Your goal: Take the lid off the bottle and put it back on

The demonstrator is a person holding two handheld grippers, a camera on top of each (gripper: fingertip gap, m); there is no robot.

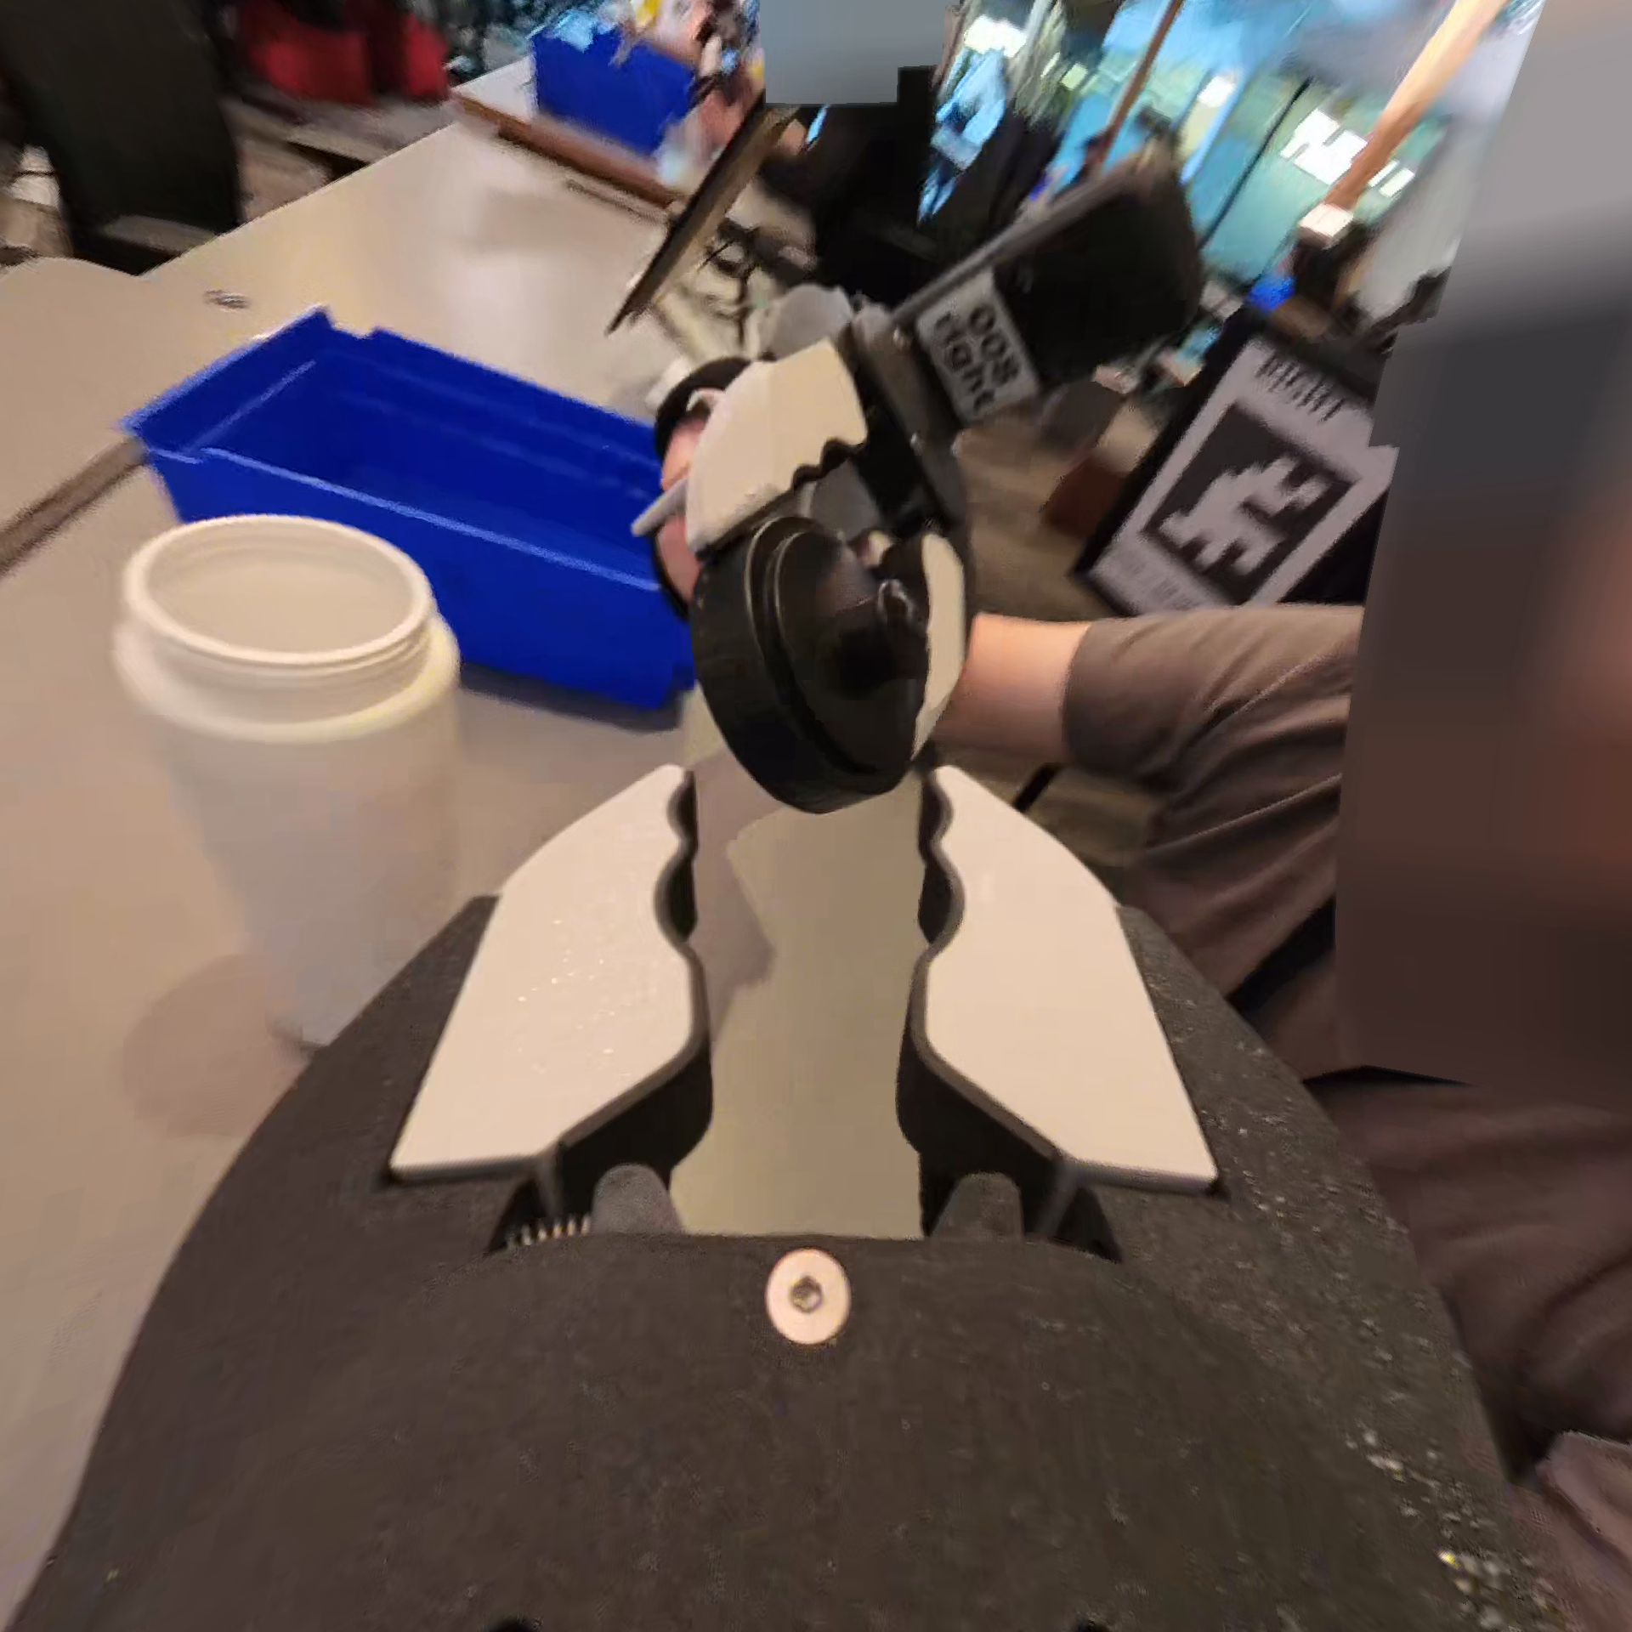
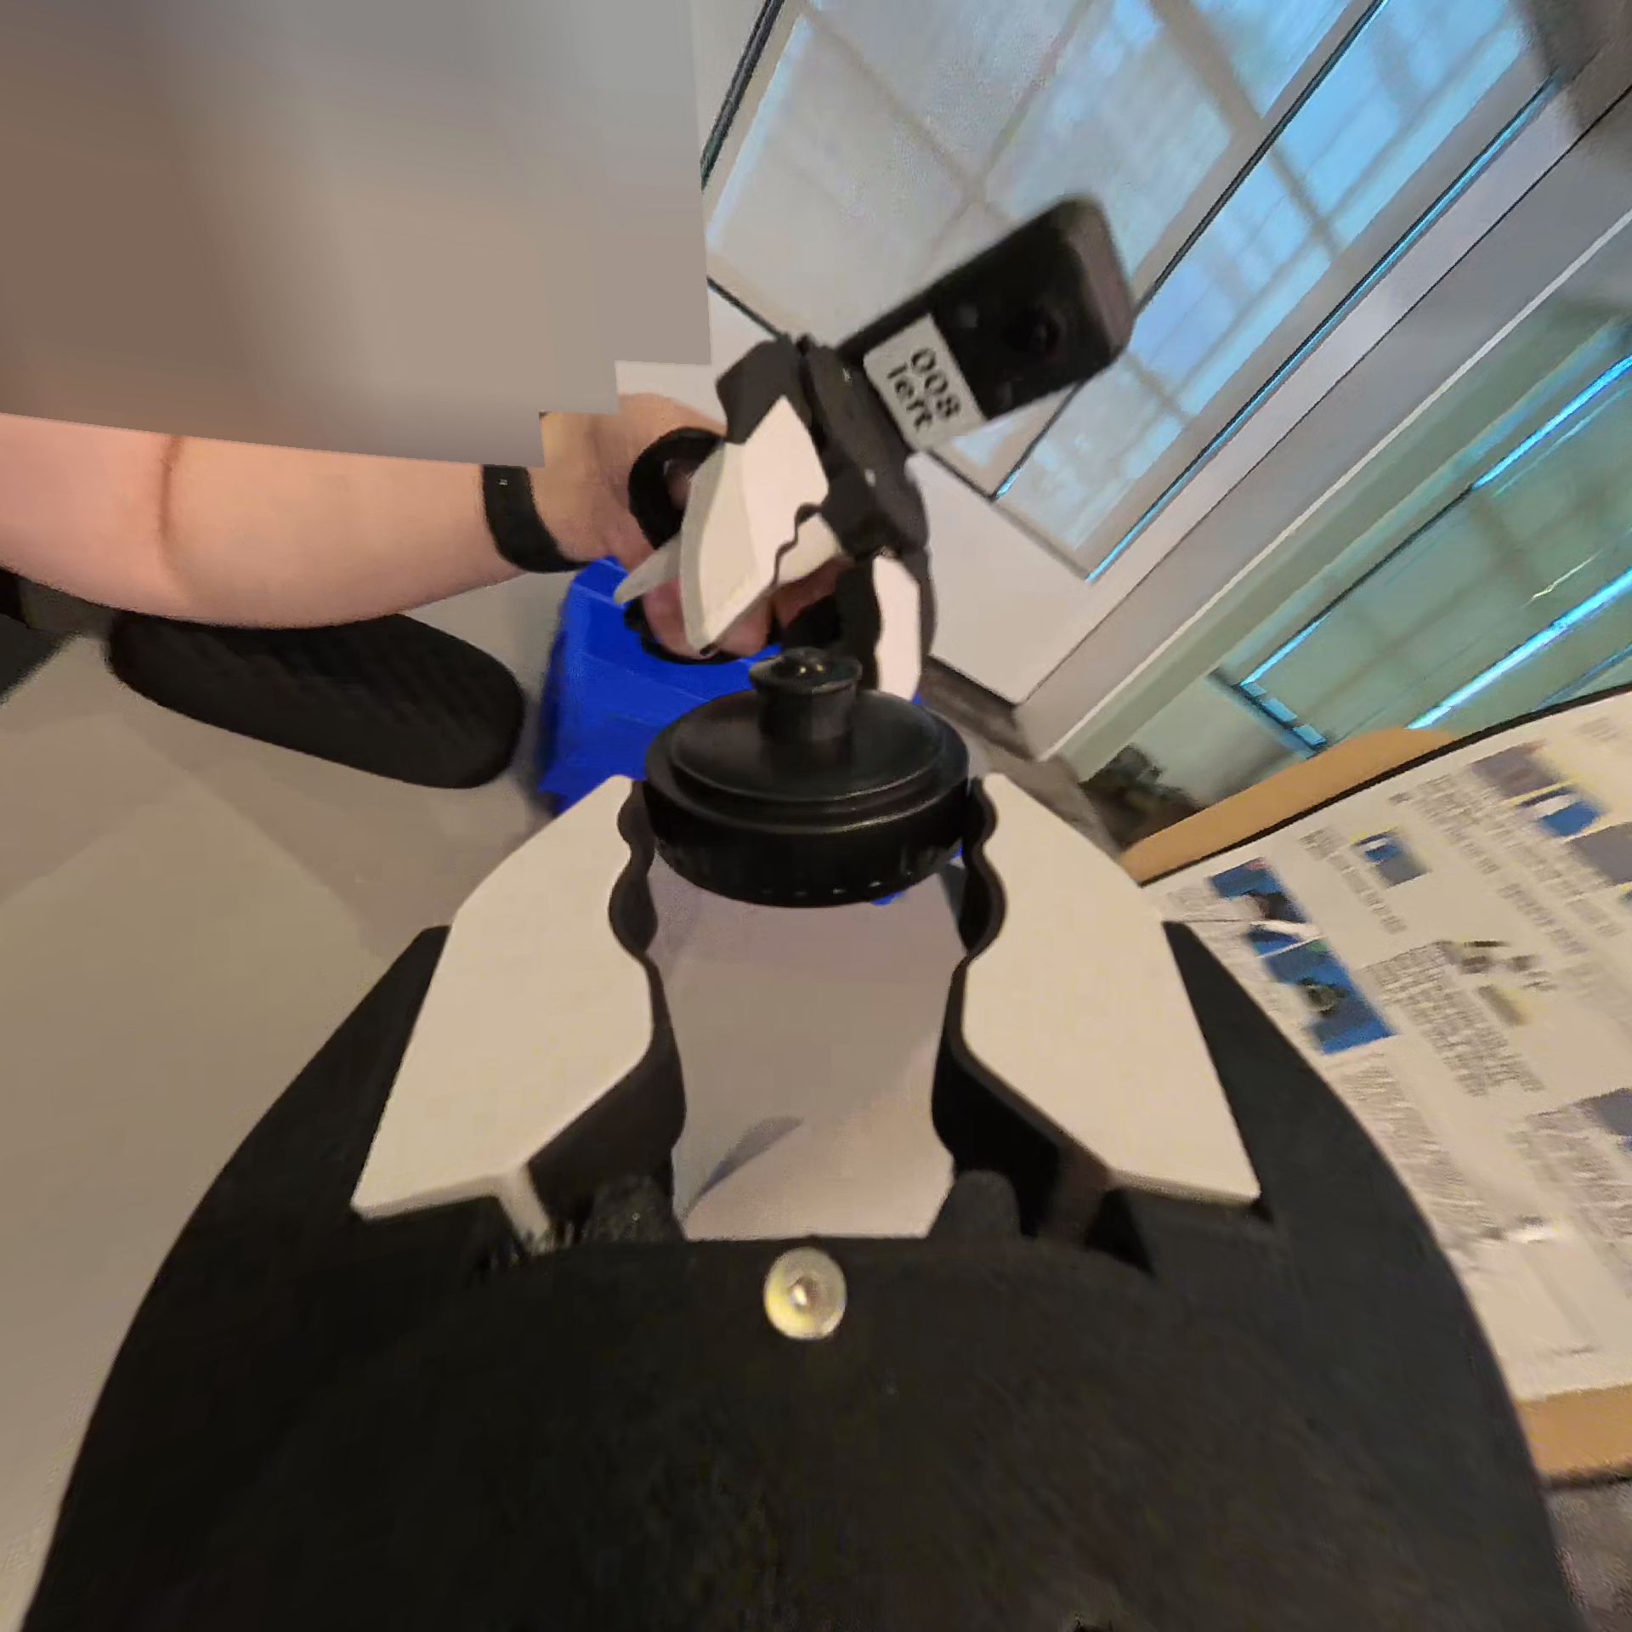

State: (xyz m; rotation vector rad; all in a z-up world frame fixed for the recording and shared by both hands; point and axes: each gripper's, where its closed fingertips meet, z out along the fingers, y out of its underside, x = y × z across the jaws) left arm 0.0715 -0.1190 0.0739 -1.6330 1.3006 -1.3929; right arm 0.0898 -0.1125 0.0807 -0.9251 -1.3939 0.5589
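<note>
Gripping the black lid (image 2: 804, 795) by its rim in the right gripper (image 2: 799, 839), jaws clamped on it, clear of the open white bottle (image 1: 287, 706) standing on the table (image 1: 88, 883). Holding the left gripper (image 1: 804, 848) empty, jaws apart, just beside the bottle, probably for steadying it during recapping.

Bin (image 1: 415, 494) behind bottle (image 1: 291, 733)

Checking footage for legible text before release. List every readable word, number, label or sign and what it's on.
I don't quote writing; here is what bears it.
white tag on the right gripper camera mount: legible.
second white tag on the left gripper camera mount: legible.
marker sign: black-and-white pattern, print below blurred.
printed sheets: too blurred.
lid, bottle, blue bin: none visible.
</note>
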